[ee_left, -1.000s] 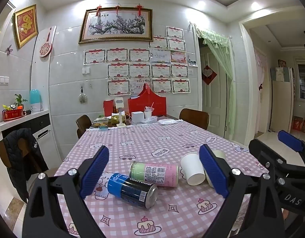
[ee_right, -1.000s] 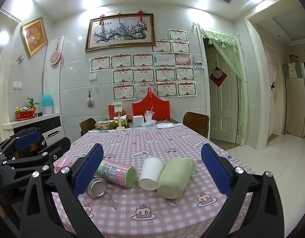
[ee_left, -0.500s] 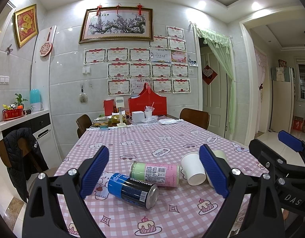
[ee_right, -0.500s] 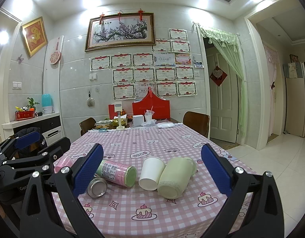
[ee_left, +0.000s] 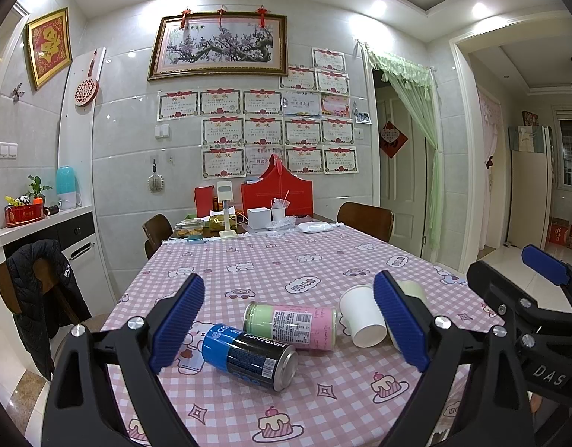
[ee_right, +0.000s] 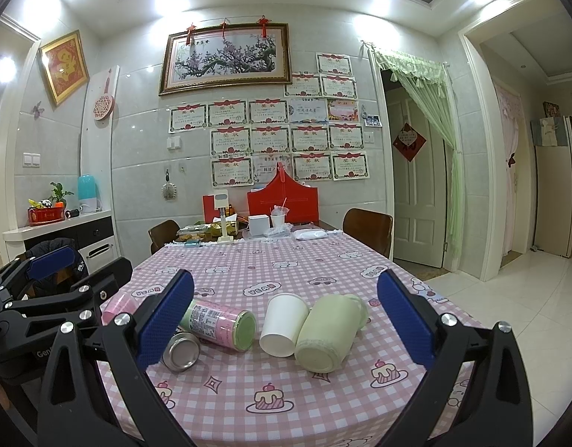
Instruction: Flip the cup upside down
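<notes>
White paper cup [ee_left: 361,316] lies on its side past our left gripper [ee_left: 289,326], fingers wide, empty, beside pink can [ee_left: 290,325]. Right view: our right gripper [ee_right: 286,318] wide too, framing cup and green mug [ee_right: 329,333], likely for approach.

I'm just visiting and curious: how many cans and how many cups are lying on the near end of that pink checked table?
Cans: 2, the blue and black can and the pink and green can
Cups: 2, the white paper cup and the pale green cup
Total: 4, all lying on their sides.
</notes>
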`<control>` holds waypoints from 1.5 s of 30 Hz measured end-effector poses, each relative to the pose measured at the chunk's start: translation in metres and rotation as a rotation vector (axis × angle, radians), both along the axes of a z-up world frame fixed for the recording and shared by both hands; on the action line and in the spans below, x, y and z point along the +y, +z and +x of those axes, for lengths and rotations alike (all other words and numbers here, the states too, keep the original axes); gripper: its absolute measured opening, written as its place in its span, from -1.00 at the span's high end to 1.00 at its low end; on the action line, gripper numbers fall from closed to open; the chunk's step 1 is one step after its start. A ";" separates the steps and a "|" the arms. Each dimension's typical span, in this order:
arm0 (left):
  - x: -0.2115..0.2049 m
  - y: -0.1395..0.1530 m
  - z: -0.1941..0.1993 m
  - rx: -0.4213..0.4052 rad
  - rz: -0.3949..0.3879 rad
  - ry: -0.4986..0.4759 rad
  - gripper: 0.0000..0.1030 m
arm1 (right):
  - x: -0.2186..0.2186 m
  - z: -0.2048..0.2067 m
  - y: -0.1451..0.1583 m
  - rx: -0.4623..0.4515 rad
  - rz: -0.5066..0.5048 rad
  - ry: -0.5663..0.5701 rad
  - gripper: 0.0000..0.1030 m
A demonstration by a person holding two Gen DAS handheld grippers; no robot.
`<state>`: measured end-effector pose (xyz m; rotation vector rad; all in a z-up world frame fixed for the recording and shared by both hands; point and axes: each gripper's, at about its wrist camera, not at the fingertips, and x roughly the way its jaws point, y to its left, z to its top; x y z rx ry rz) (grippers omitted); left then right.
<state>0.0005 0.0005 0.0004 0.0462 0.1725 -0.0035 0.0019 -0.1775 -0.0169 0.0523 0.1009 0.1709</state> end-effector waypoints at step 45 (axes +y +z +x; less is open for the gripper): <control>-0.005 -0.014 0.013 0.035 -0.005 -0.009 -0.76 | -0.001 0.006 -0.009 0.027 0.008 0.005 -0.85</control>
